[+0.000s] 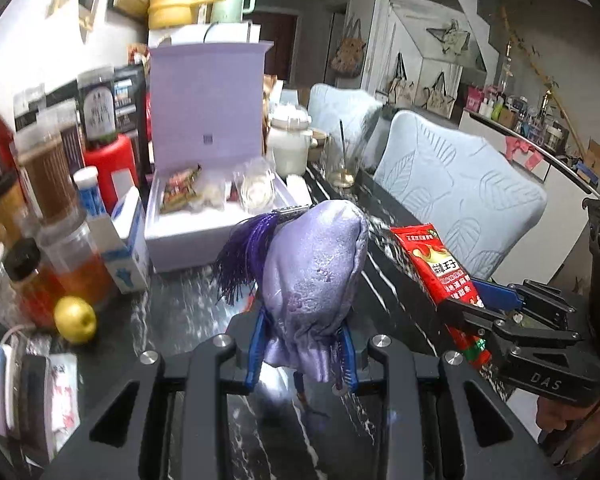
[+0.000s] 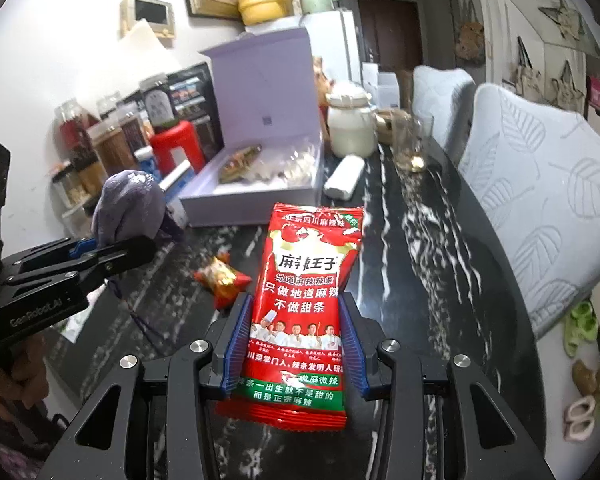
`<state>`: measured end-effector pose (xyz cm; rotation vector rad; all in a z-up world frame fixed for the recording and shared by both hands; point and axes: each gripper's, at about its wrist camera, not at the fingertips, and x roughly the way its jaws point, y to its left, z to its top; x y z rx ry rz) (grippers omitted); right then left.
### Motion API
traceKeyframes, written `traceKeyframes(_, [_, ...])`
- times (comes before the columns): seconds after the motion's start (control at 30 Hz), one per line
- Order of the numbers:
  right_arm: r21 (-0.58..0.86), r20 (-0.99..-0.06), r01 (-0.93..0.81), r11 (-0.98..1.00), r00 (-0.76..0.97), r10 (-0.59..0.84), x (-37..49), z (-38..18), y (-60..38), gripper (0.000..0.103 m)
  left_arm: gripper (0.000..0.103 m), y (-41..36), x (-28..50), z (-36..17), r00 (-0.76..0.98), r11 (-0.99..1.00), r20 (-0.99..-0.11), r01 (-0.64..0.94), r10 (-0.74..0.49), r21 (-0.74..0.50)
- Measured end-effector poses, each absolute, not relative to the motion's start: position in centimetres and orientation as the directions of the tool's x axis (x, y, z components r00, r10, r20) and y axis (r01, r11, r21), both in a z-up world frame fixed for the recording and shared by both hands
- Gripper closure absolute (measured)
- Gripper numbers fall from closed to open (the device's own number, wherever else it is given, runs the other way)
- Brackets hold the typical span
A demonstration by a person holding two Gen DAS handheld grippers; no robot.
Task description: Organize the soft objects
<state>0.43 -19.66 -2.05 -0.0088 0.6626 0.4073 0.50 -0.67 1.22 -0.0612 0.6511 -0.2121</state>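
Left gripper (image 1: pixel 303 354) clamped on a lilac pouch (image 1: pixel 316 276), held above the bench (image 1: pixel 188 312) just short of the open box (image 1: pixel 188 236). Right gripper (image 2: pixel 292 344) clamped on a red packet (image 2: pixel 304 304), held upright over the bench. Small candy (image 2: pixel 222 280) lies on the bench between them.

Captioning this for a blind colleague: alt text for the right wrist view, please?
The right tongs grip a red snack packet above a black marble table. At left, the left tongs hold a purple pouch; an open white box sits behind.
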Motion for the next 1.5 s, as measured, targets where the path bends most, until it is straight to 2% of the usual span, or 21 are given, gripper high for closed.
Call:
traceKeyframes(0.43, [0.11, -0.473, -0.468, 0.877, 0.751, 0.461, 0.9, 3.4, -18.3, 0.061, 0.072, 0.8, 1.8, 5.4, 0.842, 0.982, -0.505, 0.165, -0.188, -0.091])
traceKeyframes(0.8, [0.065, -0.41, -0.519, 0.852, 0.765, 0.497, 4.4, 6.4, -16.6, 0.061, 0.072, 2.4, 5.3, 8.6, 0.893, 0.989, -0.424, 0.139, -0.149, -0.054])
traceKeyframes(1.5, [-0.034, -0.326, -0.552, 0.833, 0.794, 0.513, 14.8, 10.3, -12.9, 0.061, 0.072, 5.7, 15.9, 10.8, 0.916, 0.996, -0.391, 0.091, -0.092, -0.021])
